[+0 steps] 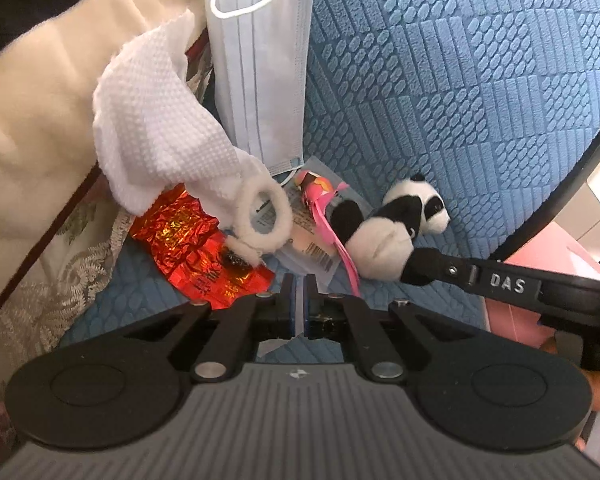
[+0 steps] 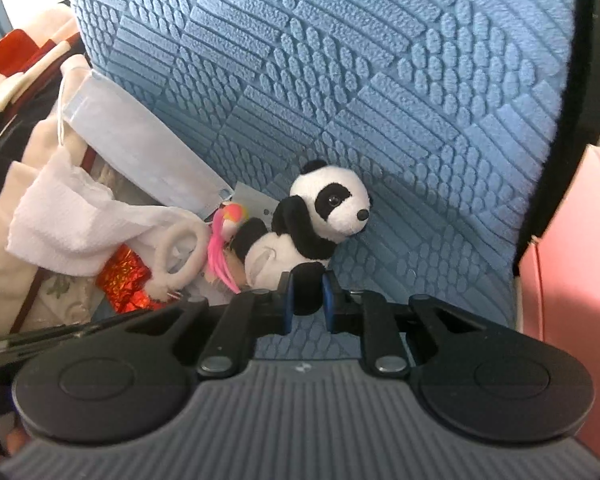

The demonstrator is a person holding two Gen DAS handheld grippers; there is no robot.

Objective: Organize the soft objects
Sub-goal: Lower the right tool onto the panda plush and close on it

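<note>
Left side: cream fabric (image 1: 40,128) bunches along the left edge of the blue cushion (image 1: 460,80). On it a white cloth (image 1: 156,128) lies crumpled, a white fluffy ring (image 1: 264,216) at its lower end. A red foil wrapper (image 1: 192,248) sits under the ring. A blue mask (image 1: 260,68) lies flat just right of the cloth, pointing toward the far edge. Below the mask is a pink toy (image 1: 320,204) on a clear packet with a barcode label.

Left claw (image 1: 299,300): jaws together, a thin pale sheet edge seems caught between them; hard to tell which item it belongs to.

Right of the pile: the panda (image 2: 300,232), small plush, black and white, lying on its side near the middle of the cushion, head toward the right, touching the pink toy. Soft, squashes easily, light.

Right claw (image 2: 307,294): clamped on the panda's black leg, pads pressing the plush from both sides; jaws not fully together because the leg fills the gap. Panda's body seems to rest on the cushion, not lifted clear as far as the views show.

Progress: early. Everything sits in one jumbled heap, nothing sorted. Panda is the item in hand; cloth, ring, mask and the rest are left. Pink box (image 2: 572,260) at the right edge, off the cushion; its use is unclear.
</note>
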